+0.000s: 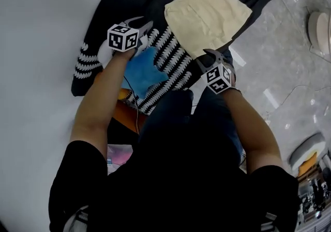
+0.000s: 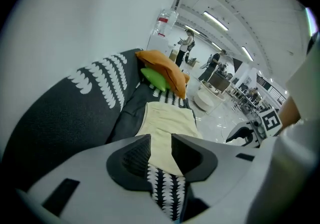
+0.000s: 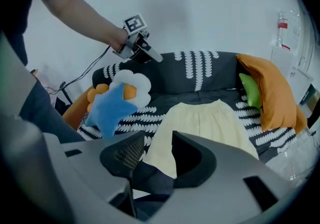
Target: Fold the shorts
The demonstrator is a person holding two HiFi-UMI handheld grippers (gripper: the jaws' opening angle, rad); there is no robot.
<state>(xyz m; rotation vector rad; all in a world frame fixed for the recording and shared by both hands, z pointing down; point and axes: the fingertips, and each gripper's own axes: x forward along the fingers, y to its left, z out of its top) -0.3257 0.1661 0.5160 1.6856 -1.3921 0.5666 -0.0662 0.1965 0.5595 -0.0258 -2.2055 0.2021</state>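
Both grippers, the left gripper and the right gripper, stand with jaws apart and empty over the near edge of the pale yellow shorts, which lie flat on the black patterned sofa. A bite taken too deep would likely pinch the sofa fabric along with the thin cloth, and uneven holds would skew the fold. On the left, the blue star plush sits close enough to snag. The right gripper covers the shorts' near corner, and whether they are already doubled cannot be told.
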